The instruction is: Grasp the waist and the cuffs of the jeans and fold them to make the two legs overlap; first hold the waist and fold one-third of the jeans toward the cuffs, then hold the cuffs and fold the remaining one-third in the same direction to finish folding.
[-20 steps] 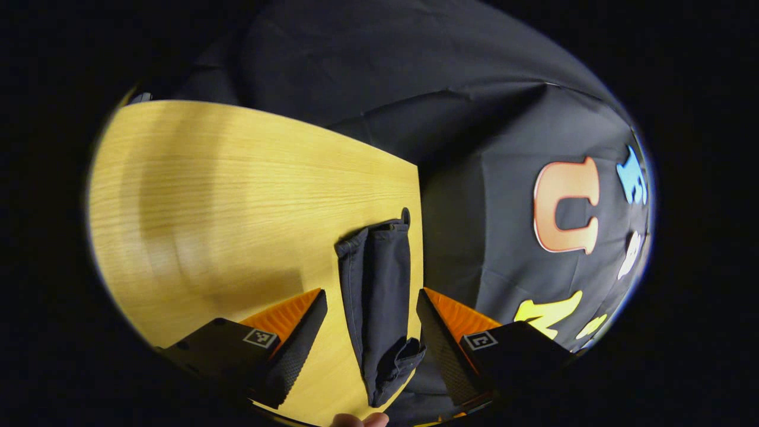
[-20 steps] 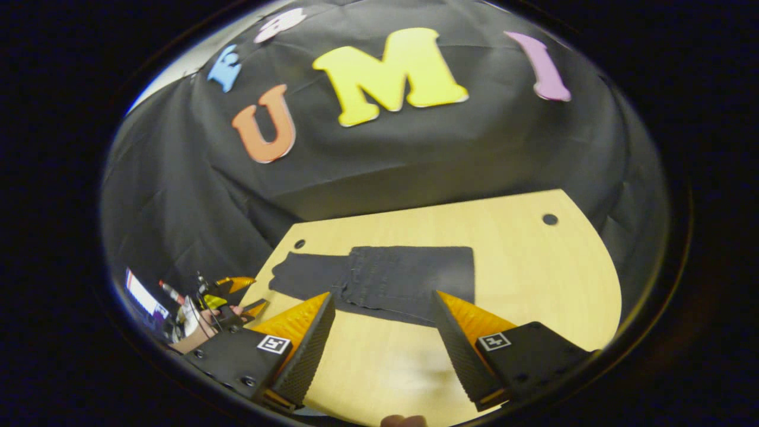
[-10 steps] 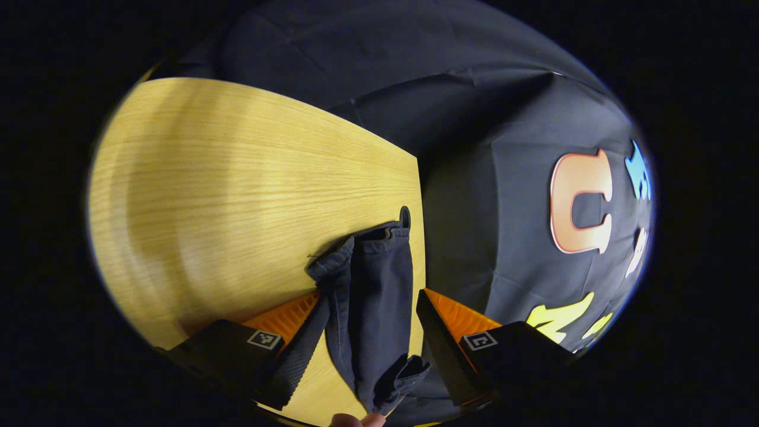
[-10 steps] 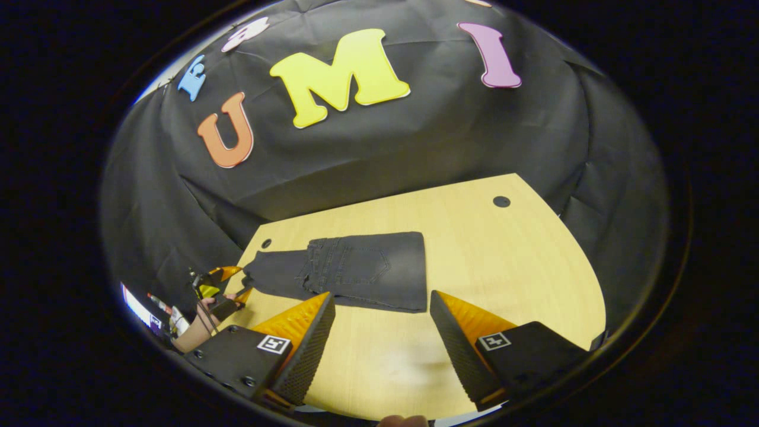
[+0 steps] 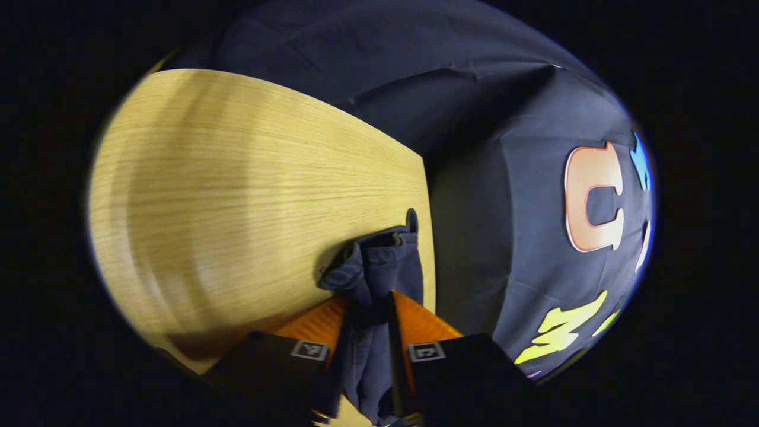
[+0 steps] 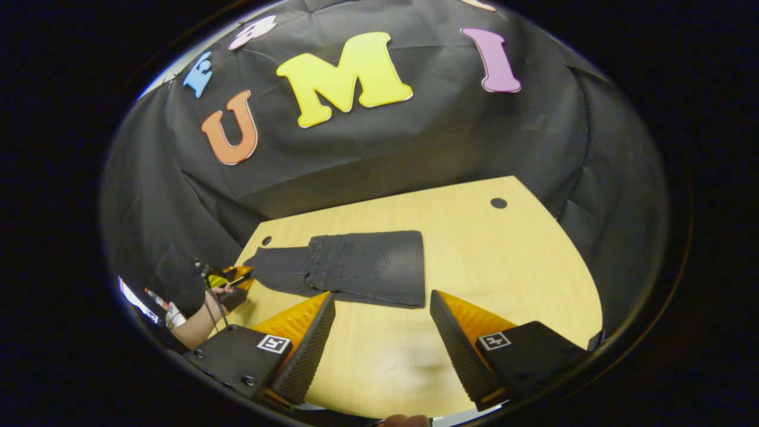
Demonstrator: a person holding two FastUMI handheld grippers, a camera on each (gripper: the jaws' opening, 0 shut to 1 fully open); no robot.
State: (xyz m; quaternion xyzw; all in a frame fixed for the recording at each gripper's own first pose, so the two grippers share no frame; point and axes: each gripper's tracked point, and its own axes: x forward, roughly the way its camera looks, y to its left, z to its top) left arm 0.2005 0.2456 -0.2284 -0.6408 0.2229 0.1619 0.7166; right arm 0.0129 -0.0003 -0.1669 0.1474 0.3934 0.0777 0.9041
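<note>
Two jaws of the left gripper pinch the jeans cuffs at the counter edge; right gripper gapes empty nearby. Soft denim likely sags; grip both layers.

Part-folded jeans on table beyond spread right claw.
</note>
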